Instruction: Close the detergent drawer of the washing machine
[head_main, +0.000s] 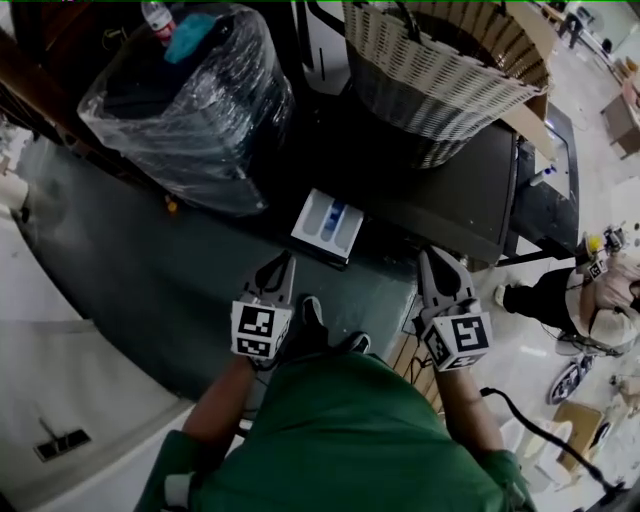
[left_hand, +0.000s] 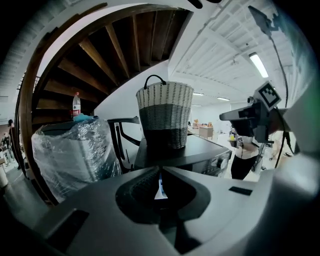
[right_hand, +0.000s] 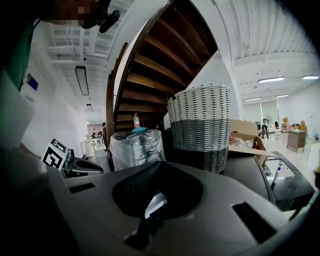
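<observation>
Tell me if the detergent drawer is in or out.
Out. The detergent drawer juts from the front of the washing machine, its white compartments exposed from above.

No legible text, brand, number or sign on anything in view.

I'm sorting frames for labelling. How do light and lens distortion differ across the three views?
Head view: dim, underexposed, yet the white detergent drawer stands out against the dark washing machine. Left gripper view: strong fisheye bending, a glaring ceiling lamp, wicker basket sharp, near jaws soft. Right gripper view: same fisheye curve, black corners, bright ceiling strips.
</observation>
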